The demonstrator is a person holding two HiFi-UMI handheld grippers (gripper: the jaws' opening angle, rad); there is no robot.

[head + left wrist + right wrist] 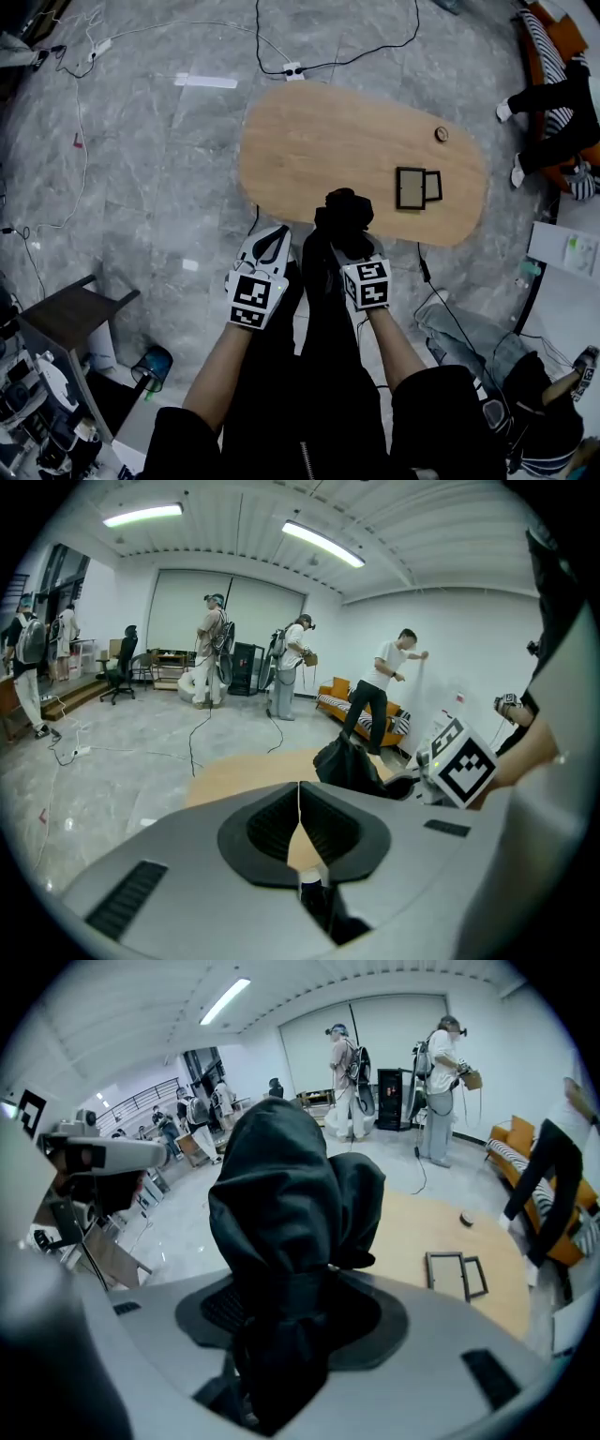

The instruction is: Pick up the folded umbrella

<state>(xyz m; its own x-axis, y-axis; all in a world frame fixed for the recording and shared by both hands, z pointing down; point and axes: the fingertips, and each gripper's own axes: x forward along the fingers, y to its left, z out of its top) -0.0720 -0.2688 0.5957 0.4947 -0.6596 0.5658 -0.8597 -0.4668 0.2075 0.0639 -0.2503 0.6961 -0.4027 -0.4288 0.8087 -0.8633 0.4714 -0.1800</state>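
The umbrella point(291, 1204), black and folded, hangs in the air at the near edge of the counter point(328, 141), touching nothing else. The right hand-held gripper point(292, 1309) has it: the jaws stand fairly wide, pressed on the strapped waist of the bundle, with loose cloth puffing out above the grip. It looks light. The canopy is soft and slippery over a stiff shaft, so a hold on the cloth alone could slide. The cinched middle, where the shaft backs the fabric, seems the best place to grip. The left hand-held gripper point(300, 822) is just beside it, jaws closed together on nothing. On the counter lie a frame point(411, 187) and a small disc point(442, 134), both well apart from the umbrella. A cable point(424, 267) trails over the floor point(141, 169) below. Nothing blocks the way up.
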